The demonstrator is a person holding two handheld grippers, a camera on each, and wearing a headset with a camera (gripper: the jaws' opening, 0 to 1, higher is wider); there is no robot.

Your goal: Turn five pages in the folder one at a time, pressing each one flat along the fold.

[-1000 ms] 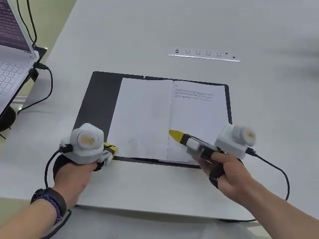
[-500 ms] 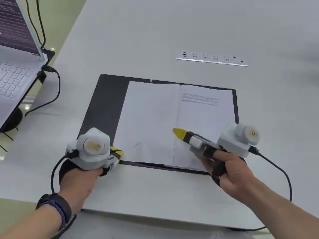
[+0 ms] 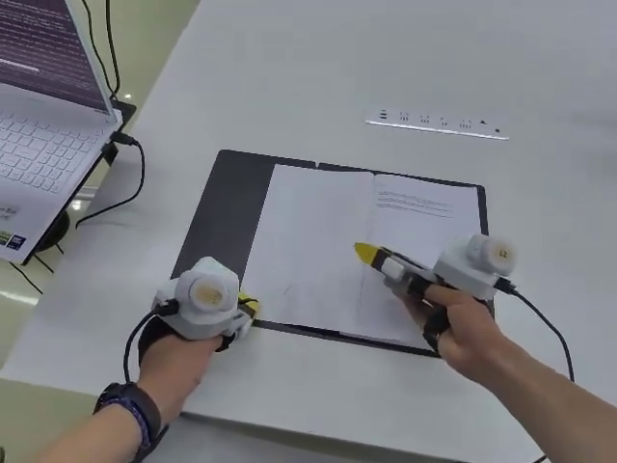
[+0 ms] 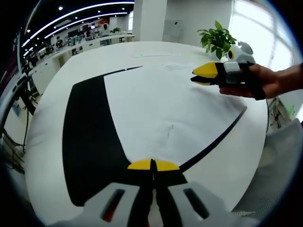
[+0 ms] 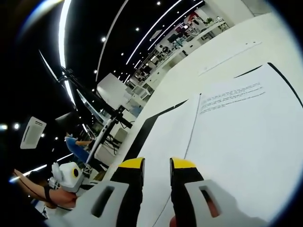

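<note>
My left hand-held gripper (image 3: 245, 307) is low and left in the head view. Its jaws are clenched on nothing, right at the near edge of the folder (image 3: 224, 207). My right hand-held gripper (image 3: 365, 254) hangs over the fold in the middle, jaws a little apart and holding nothing.

The folder lies open on the tabletop (image 3: 289, 77). I think it may slide if my left tips come off it. I might pinch two pages at once, or crease the right page (image 3: 429, 251) if I push too hard.

The printed lines (image 3: 416, 204) on top of that page are too small to read. Far back is a power strip (image 3: 436, 122). In the upper left is a laptop (image 3: 43, 145), and its screen words are too small too.
</note>
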